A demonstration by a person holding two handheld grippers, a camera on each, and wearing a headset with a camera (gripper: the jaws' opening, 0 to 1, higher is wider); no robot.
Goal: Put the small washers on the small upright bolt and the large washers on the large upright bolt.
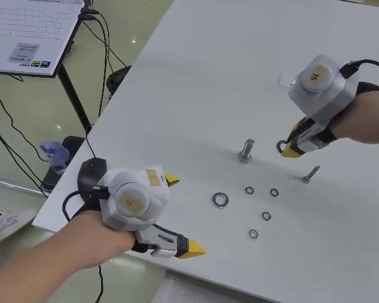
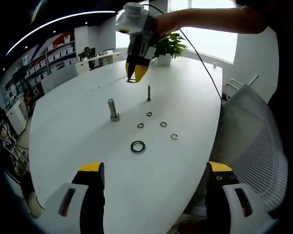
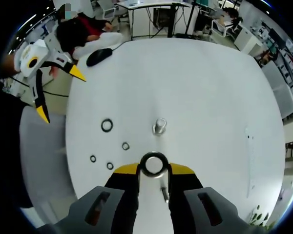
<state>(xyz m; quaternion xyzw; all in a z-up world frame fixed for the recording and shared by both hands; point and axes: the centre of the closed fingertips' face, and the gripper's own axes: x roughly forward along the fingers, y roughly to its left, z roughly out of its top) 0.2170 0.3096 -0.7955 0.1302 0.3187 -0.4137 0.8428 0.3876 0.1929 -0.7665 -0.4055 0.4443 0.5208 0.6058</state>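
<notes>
A large upright bolt [image 1: 246, 151] [image 2: 113, 109] [image 3: 159, 126] and a thinner small bolt [image 1: 311, 174] [image 2: 149, 92] stand on the white table [image 1: 208, 76]. My right gripper [image 1: 285, 149] [image 3: 154, 168] [image 2: 136, 75] is shut on a large washer [image 1: 282, 148] [image 3: 154, 164], held just right of the large bolt and above the table. Another large washer [image 1: 220, 200] [image 2: 138, 146] [image 3: 107, 125] lies flat, with several small washers [image 1: 266, 216] [image 2: 163, 124] [image 3: 125, 146] scattered near it. My left gripper [image 1: 184, 214] [image 2: 155, 168] [image 3: 53, 83] hovers open and empty at the near table edge.
A laptop [image 1: 25, 31] sits on a side desk at the far left. A black mouse [image 1: 91, 173] rests at the table's left edge. A mesh chair [image 2: 249, 131] stands beside the table, and a potted plant [image 2: 168, 46] stands at its far end.
</notes>
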